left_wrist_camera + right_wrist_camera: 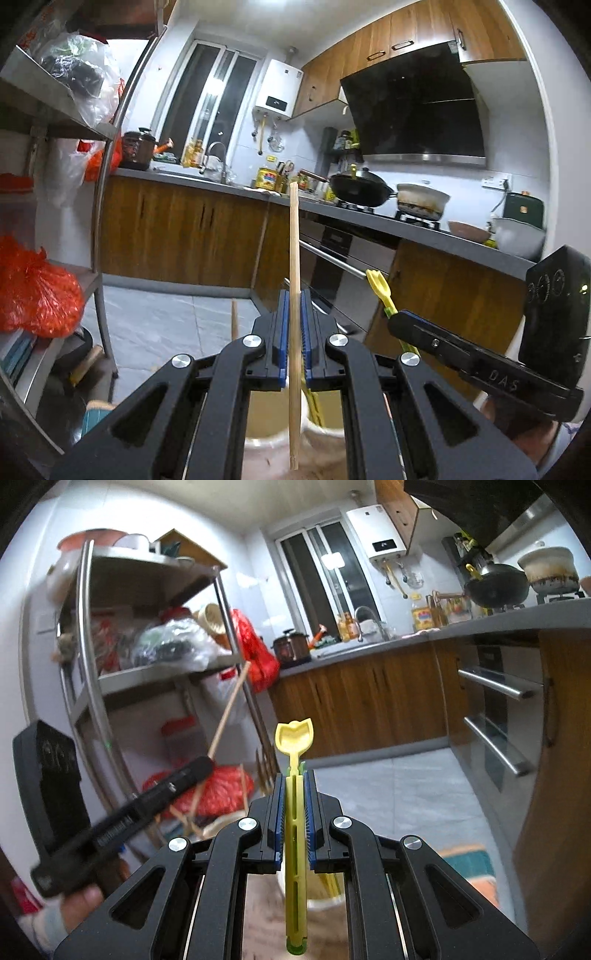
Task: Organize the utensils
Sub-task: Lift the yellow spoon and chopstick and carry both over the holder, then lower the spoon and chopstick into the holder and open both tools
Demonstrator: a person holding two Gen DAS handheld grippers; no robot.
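Note:
My left gripper is shut on a long wooden chopstick that stands upright between the blue pads, its lower end hanging over a white utensil cup below the fingers. My right gripper is shut on a yellow plastic spork with a green piece behind its handle, head up, also above a white cup. In the left wrist view the right gripper shows at right with the yellow spork. In the right wrist view the left gripper shows at left with the chopstick.
A steel shelf rack with plastic bags stands at left. A kitchen counter with a wok, pot and bowls runs across the back. Wooden cabinets and oven drawer handles are at right. The floor is grey tile.

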